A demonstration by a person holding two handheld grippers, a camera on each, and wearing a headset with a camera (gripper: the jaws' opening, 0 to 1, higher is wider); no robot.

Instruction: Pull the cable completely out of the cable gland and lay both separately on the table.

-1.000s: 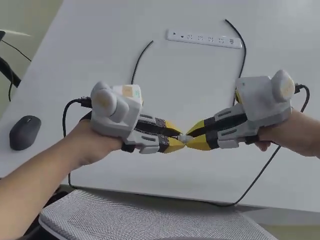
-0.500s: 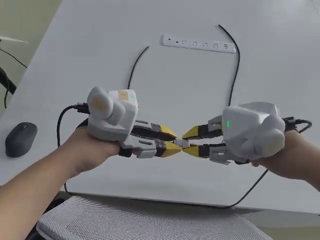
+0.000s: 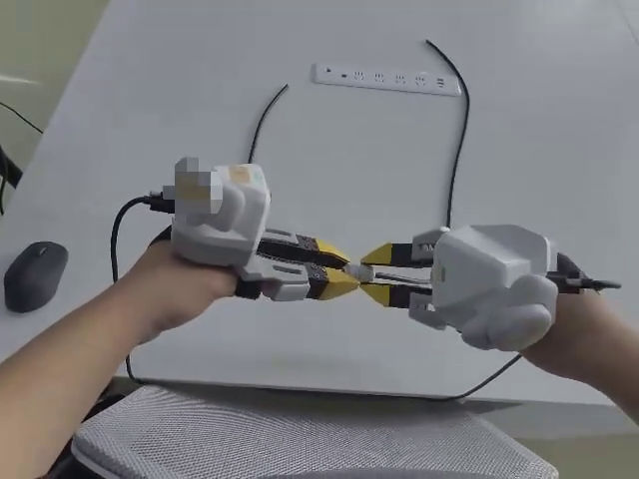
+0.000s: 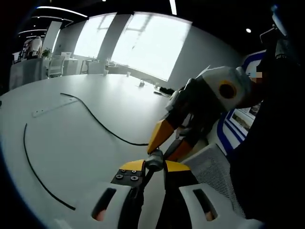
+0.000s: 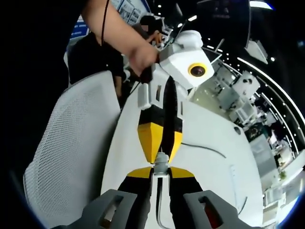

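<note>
Over the near edge of the white tabletop (image 3: 329, 180), my left claw (image 3: 344, 277) and right claw (image 3: 371, 275) meet tip to tip. The left is clenched on the small grey cable gland (image 3: 356, 271), while the right is pinched on the pale cable (image 5: 158, 195) just where it leaves the gland, the rest trailing back between that claw's jaws. From the held pair, a power strip (image 3: 387, 79) lies at 12 o'clock, a black cord (image 3: 262, 125) at 11 o'clock and a mouse (image 3: 35, 275) at 9 o'clock.
</note>
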